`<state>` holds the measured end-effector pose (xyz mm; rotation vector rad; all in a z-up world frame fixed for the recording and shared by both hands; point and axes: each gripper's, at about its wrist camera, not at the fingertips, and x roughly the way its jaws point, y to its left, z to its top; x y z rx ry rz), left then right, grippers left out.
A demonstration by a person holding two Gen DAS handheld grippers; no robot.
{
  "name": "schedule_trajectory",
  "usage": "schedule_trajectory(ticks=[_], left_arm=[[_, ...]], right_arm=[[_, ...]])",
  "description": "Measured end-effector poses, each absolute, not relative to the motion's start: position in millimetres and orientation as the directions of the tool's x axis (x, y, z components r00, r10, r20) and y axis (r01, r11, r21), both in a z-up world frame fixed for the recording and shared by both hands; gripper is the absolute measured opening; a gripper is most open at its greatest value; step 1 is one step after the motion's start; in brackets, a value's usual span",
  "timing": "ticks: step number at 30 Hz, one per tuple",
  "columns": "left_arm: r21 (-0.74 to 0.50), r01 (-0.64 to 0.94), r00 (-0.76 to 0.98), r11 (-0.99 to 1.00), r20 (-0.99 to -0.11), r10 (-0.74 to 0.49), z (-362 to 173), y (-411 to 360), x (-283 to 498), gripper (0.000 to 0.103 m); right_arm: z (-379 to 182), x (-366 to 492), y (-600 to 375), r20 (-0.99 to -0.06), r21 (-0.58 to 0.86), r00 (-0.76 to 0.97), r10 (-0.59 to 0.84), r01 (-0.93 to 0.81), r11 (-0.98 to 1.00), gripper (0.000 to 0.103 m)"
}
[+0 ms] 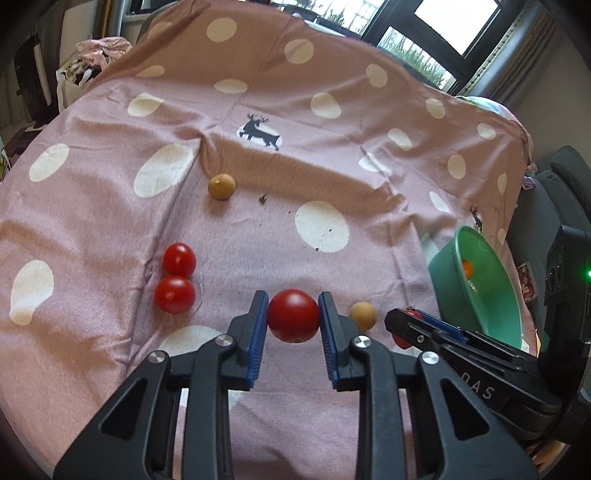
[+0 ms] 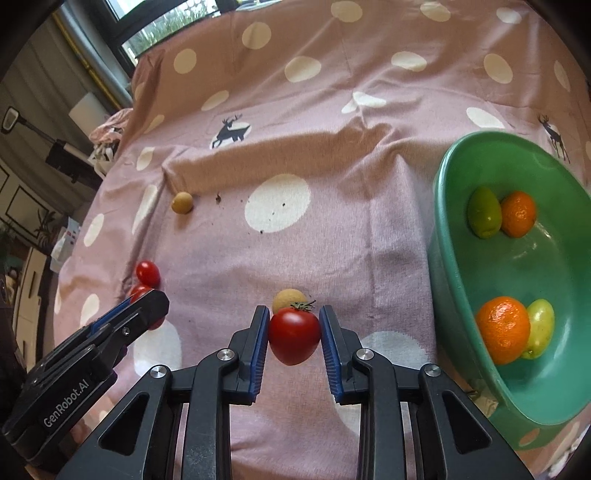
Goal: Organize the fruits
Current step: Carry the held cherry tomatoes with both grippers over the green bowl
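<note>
Left wrist view: the left claw [image 1: 293,314] clamps a smooth red tomato [image 1: 293,315] just above the pink spotted cloth [image 1: 258,236], two small tomatoes [image 1: 176,278] off to its left.

Right wrist view: the right claw [image 2: 294,332] grips a stemmed tomato [image 2: 294,334] beside the green bowl [image 2: 454,295] holding oranges [image 2: 503,328].

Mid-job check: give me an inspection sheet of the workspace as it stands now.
Surface: pink polka-dot cloth with deer prints, wrinkled.
Job's things: green bowl holds two oranges, a green fruit and a yellow-green one. Loose on the cloth: two small tomatoes touching, two tan round fruits.
Clutter: dark crumbs and specks.
Grippers: left gripper shut on a smooth red tomato; right gripper shut on a stemmed tomato.
Cables: nothing seen.
Surroundings: windows, bundled clothes behind.
</note>
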<state>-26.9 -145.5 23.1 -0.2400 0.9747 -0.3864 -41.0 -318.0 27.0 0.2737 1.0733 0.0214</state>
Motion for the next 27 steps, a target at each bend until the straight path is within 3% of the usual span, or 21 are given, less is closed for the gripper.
schedule_trajectory(ticks=[27], left_arm=[[-0.298, 0.352, 0.654, 0.887, -0.6, -0.461, 78, -175, -75, 0.027]], right_arm=[[84, -75, -332, -0.721, 0.306, 0.673, 0.164, 0.097, 0.947, 0.03]])
